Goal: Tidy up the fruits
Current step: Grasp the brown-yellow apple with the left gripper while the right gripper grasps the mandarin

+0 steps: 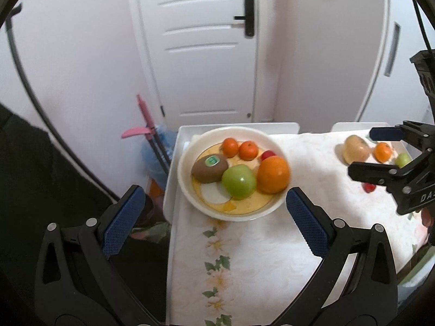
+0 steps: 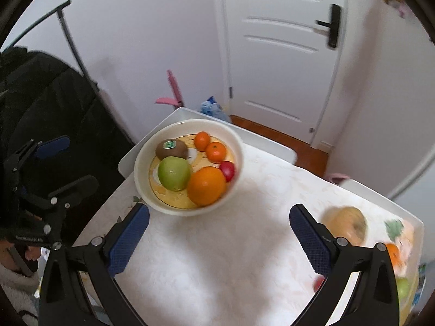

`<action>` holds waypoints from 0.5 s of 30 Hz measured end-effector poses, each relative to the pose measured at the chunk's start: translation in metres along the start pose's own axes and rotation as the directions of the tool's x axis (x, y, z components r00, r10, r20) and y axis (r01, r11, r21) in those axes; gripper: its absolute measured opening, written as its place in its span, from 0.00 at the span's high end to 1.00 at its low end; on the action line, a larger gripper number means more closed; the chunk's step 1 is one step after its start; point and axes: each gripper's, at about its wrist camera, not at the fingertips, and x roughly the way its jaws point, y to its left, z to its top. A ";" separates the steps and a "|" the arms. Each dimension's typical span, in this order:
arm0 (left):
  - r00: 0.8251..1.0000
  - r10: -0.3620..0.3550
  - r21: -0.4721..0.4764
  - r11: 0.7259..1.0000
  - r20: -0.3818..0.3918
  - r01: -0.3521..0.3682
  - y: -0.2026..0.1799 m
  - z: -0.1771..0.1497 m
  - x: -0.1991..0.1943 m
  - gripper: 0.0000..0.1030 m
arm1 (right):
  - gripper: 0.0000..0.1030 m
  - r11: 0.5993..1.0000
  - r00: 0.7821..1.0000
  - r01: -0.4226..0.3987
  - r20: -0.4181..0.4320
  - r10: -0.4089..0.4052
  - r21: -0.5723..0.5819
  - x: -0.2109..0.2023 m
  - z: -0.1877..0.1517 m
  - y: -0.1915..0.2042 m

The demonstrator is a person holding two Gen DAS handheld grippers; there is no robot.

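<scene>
A white bowl (image 1: 187, 190) (image 2: 141, 190) on the table's far left holds a kiwi (image 1: 209, 168) (image 2: 171, 149), a green apple (image 1: 238, 181) (image 2: 174, 173), a big orange (image 1: 272, 174) (image 2: 206, 186), two mandarins (image 1: 239, 148) (image 2: 209, 145) and a small red fruit (image 1: 267, 154) (image 2: 227, 170). Loose on the cloth at the right lie a tan pear (image 1: 355, 149) (image 2: 346, 224), a mandarin (image 1: 382, 151) (image 2: 394, 254), a green fruit (image 1: 403, 159) (image 2: 402, 288) and a red fruit (image 1: 369, 187) (image 2: 318, 284). My left gripper (image 1: 214, 217) (image 2: 68, 163) is open and empty in front of the bowl. My right gripper (image 2: 218, 233) (image 1: 380, 149) is open and empty over the cloth, near the loose fruits.
The table has a white floral cloth (image 1: 258, 258) (image 2: 231, 258) and white edges (image 1: 174, 163). A white door (image 1: 206, 54) stands behind it. A pink-handled broom (image 1: 146, 119) and blue bag (image 1: 160, 146) lean at the left. A dark coat (image 2: 40, 95) hangs at the left.
</scene>
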 end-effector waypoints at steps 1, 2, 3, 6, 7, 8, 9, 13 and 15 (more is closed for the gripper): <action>1.000 -0.018 0.016 1.000 0.004 0.018 -0.004 0.003 -0.001 0.00 | 0.00 1.000 1.000 0.012 0.002 -0.012 0.018 -0.005 -0.001 -0.004; 1.000 -0.028 0.026 0.999 0.005 0.028 -0.006 0.004 -0.001 0.00 | 0.00 0.999 1.000 0.026 0.006 -0.026 0.037 -0.011 -0.004 -0.007; 0.999 -0.039 0.040 0.998 0.007 0.039 -0.011 0.006 -0.001 0.00 | 0.00 0.997 0.999 0.042 0.011 -0.043 0.057 -0.019 -0.007 -0.013; 0.998 -0.068 0.081 0.994 0.011 0.067 -0.030 0.014 0.000 0.00 | 0.00 0.990 0.996 0.084 0.025 -0.088 0.113 -0.037 -0.015 -0.029; 0.997 -0.076 0.089 0.993 0.014 0.074 -0.036 0.017 -0.001 0.00 | 0.00 0.987 0.995 0.094 0.027 -0.098 0.131 -0.042 -0.018 -0.035; 0.996 -0.085 0.095 0.992 0.017 0.083 -0.043 0.019 -0.001 0.00 | 0.00 0.983 0.994 0.103 0.029 -0.108 0.149 -0.047 -0.022 -0.041; 0.995 -0.095 0.100 0.991 0.020 0.093 -0.050 0.022 -0.001 0.00 | 0.00 0.979 0.992 0.114 0.032 -0.121 0.167 -0.052 -0.025 -0.049; 0.992 -0.122 0.116 0.986 0.027 0.118 -0.084 0.032 0.002 0.00 | 0.00 0.965 0.986 0.151 0.035 -0.162 0.213 -0.068 -0.038 -0.078; 0.991 -0.129 0.118 0.985 0.028 0.125 -0.104 0.038 0.004 0.00 | 0.00 0.960 0.984 0.165 0.032 -0.176 0.225 -0.075 -0.045 -0.096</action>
